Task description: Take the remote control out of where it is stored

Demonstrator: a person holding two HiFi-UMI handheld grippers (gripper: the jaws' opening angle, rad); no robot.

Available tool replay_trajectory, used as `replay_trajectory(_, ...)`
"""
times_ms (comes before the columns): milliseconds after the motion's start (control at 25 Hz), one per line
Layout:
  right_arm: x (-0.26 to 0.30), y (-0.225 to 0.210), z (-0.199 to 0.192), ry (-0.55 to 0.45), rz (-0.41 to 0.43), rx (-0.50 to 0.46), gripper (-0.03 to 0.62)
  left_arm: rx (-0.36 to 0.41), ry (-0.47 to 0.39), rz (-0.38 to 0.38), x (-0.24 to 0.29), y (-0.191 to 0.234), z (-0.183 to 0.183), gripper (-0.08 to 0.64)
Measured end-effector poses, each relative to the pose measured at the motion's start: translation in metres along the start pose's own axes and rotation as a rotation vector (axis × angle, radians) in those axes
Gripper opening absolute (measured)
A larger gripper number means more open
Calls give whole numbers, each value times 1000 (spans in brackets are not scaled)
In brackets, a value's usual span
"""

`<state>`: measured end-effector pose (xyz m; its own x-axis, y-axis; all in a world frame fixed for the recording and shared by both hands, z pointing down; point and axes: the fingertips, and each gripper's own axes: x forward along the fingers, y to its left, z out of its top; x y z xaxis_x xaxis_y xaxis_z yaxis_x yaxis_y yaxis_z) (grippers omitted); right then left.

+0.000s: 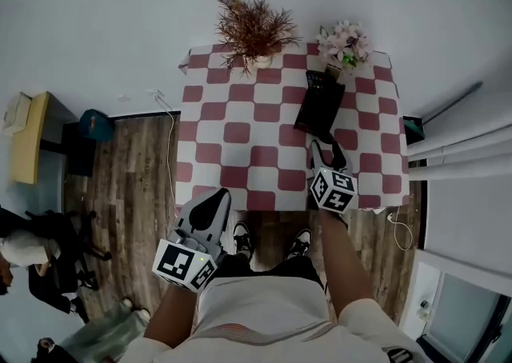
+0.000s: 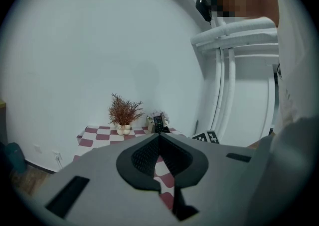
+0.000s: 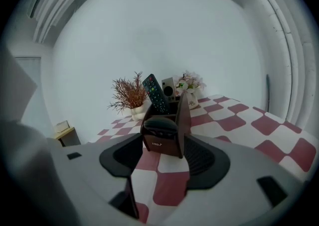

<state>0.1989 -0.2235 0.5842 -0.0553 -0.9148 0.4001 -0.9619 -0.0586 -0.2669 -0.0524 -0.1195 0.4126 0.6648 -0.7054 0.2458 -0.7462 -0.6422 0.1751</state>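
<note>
Jaws of right gripper (image 3: pixel 164 159) spread apart, nothing pinched; left gripper (image 2: pixel 159 136) clenched, empty. Just ahead of R jaws, on checkered table (image 3: pixel 239 120): dark brown holder (image 3: pixel 164 138) w/ black remote control (image 3: pixel 155 93) standing tilted inside. Small coloured buttons, lower half hidden, labels unreadable.

Remote control (image 3: pixel 155 92) lower half hidden inside holder (image 3: pixel 162 139).

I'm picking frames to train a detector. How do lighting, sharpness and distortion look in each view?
Head view: even, soft light, no glare; fisheye bows the edges of the checkered table. Right gripper view: remote control and brown holder fairly sharp, dark round vignette. Left gripper view: remote tiny and soft, mosaic patch upper right.
</note>
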Motion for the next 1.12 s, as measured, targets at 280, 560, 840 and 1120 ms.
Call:
replay_trajectory(280, 13, 1, 13, -87, -12, 18, 243, -15, 22, 14, -3, 12, -6, 9)
replay_trajectory(560, 11, 3, 32, -161, -10, 63, 229, -12, 44, 1, -2, 11, -12, 9)
replay_trajectory(840, -10, 13, 65, -227, 25, -28, 229, -7, 34, -8, -2, 10, -9, 9)
replay_trajectory(1120, -60, 29, 108, -214, 149, -152, 229, -12, -11, -16, 2, 9, 1, 9)
